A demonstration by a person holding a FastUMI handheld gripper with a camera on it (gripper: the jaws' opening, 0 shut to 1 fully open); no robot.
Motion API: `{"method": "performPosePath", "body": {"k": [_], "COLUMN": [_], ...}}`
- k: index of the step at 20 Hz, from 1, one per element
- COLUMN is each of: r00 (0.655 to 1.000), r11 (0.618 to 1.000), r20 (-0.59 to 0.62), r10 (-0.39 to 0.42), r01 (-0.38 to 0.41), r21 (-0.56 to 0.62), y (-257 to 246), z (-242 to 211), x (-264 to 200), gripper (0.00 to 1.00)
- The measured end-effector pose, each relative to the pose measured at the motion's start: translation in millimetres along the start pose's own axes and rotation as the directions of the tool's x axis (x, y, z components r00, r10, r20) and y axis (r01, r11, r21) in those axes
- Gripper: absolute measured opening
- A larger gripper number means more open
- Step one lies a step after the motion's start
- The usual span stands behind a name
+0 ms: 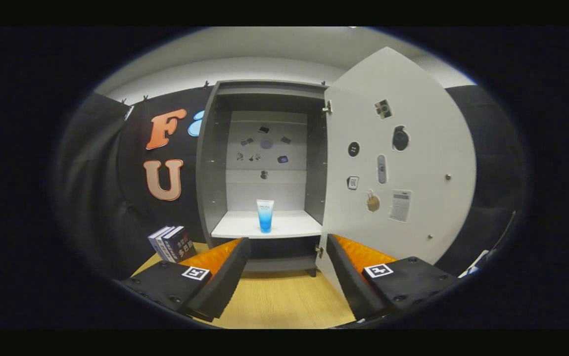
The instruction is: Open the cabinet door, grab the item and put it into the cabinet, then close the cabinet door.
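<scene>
A grey cabinet (210, 163) stands on the wooden table beyond my fingers. Its white door (413, 163) is swung wide open to the right, with several stickers on its inner face. A blue and white tube (265, 215) stands upright on the cabinet's white shelf (294, 225), near the front edge. My gripper (288, 247) is open, back from the cabinet, with nothing between its fingers. The tube sits beyond the gap between the fingers.
A few dark books (171, 243) stand on the table left of the cabinet, just beyond my left finger. The open door's lower edge hangs close above my right finger (349, 277). Bare wooden table (279, 301) lies between the fingers.
</scene>
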State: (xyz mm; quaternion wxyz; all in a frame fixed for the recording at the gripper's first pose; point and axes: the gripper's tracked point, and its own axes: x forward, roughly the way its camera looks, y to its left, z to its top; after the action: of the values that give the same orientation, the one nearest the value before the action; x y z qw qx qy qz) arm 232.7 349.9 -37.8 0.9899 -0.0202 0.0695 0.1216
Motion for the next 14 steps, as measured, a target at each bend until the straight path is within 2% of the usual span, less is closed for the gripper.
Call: {"method": "performPosePath", "body": {"k": [3, 7, 11, 14], "r00": [1.0, 0.996, 0.988, 0.98], "r11": [1.0, 0.997, 0.987, 0.978], "r20": [0.015, 0.041, 0.026, 0.016], "r10": [-0.003, -0.082, -0.153, -0.196], "r01": [0.003, 0.082, 0.152, 0.195], "r21": [0.009, 0.007, 0.047, 0.077], "y": [-28.6, -93.6, -163.7, -209.0], "z": [5.9, 12.9, 14.5, 7.1], "x": [-38.3, -77.4, -100.5, -100.3], "gripper": [0.98, 0.98, 0.98, 0.98]}}
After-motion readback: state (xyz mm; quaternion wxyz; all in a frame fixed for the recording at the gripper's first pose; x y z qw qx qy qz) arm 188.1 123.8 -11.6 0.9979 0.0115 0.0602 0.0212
